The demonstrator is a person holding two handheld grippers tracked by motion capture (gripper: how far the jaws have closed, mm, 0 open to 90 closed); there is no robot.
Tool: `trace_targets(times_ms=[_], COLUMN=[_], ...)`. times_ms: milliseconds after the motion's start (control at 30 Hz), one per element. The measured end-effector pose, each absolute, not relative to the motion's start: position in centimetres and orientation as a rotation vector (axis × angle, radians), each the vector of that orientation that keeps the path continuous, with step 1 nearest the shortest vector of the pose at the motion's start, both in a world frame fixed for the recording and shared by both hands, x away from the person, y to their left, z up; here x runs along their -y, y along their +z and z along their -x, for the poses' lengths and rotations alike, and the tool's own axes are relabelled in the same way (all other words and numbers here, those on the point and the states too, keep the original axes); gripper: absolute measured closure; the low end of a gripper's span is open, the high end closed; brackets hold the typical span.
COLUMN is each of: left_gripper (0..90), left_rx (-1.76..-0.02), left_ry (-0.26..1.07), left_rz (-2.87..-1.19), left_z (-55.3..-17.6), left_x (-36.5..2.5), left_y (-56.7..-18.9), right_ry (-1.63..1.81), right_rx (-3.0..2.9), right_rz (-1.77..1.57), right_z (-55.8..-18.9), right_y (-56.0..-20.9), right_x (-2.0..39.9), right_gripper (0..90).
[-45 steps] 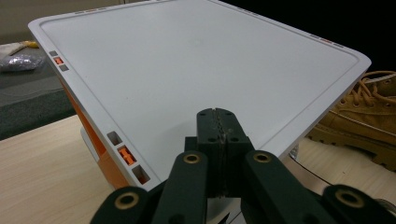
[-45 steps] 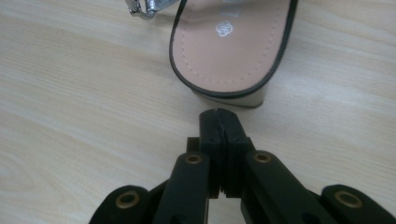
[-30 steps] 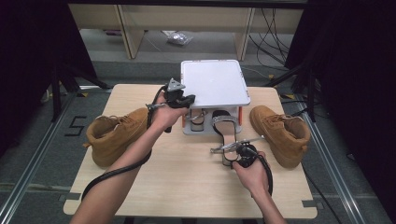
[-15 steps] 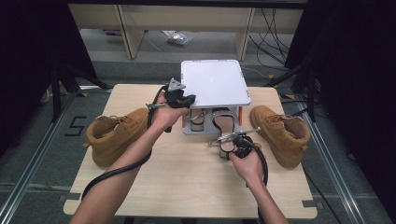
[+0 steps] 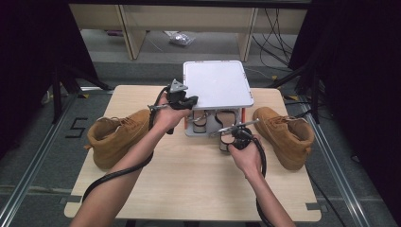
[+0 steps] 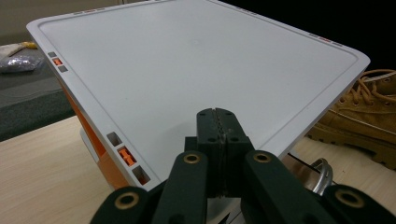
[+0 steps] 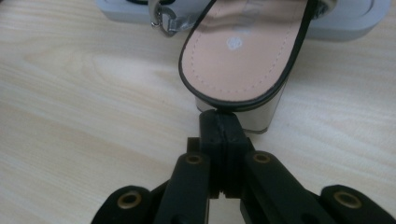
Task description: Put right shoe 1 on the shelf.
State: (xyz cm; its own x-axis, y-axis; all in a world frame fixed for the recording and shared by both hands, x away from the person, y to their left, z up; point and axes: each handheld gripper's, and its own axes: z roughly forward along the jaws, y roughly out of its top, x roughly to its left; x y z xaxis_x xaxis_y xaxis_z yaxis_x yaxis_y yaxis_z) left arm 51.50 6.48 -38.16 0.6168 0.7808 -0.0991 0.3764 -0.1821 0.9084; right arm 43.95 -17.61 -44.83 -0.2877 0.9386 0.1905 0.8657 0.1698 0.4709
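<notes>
High view: the white rack (image 5: 216, 84) sits mid-table between two tan boots, and my right gripper (image 5: 235, 137), nearer than my left gripper (image 5: 185, 101), has its jaws pressed together behind the sandal (image 7: 243, 56). Its heel touches my tips; its long axis runs straight ahead under the rack's shelf.

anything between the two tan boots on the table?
Yes. In the high view, the white two-tier rack with heeled sandals on its lower shelf sits between the left boot and right boot.
</notes>
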Motion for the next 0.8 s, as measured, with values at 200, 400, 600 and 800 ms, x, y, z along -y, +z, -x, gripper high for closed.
trace_targets(times_ms=[200, 400, 600, 800], left_gripper=[88.7, 88.7, 88.7, 88.7], left_rx=[-0.938, -0.941, -0.935, -0.937], left_ry=[0.480, 0.478, 0.480, 0.478], left_rz=[-1.791, -1.787, -1.793, -1.791], left_z=[-51.5, -51.5, -51.5, -51.5], left_x=[-6.5, -6.5, -6.5, -6.5], left_y=[-38.2, -38.2, -38.2, -38.2], right_ry=[0.750, 0.760, 0.766, 0.765], right_rx=[-2.260, -2.242, -2.217, -2.184], right_rz=[-1.753, -1.733, -1.735, -1.717], right_z=[-44.6, -45.3, -46.0, -46.8], right_y=[-44.3, -44.2, -44.4, -44.7], right_x=[17.3, 17.4, 17.3, 17.6], right_gripper=[90.0, 90.0, 90.0, 90.0])
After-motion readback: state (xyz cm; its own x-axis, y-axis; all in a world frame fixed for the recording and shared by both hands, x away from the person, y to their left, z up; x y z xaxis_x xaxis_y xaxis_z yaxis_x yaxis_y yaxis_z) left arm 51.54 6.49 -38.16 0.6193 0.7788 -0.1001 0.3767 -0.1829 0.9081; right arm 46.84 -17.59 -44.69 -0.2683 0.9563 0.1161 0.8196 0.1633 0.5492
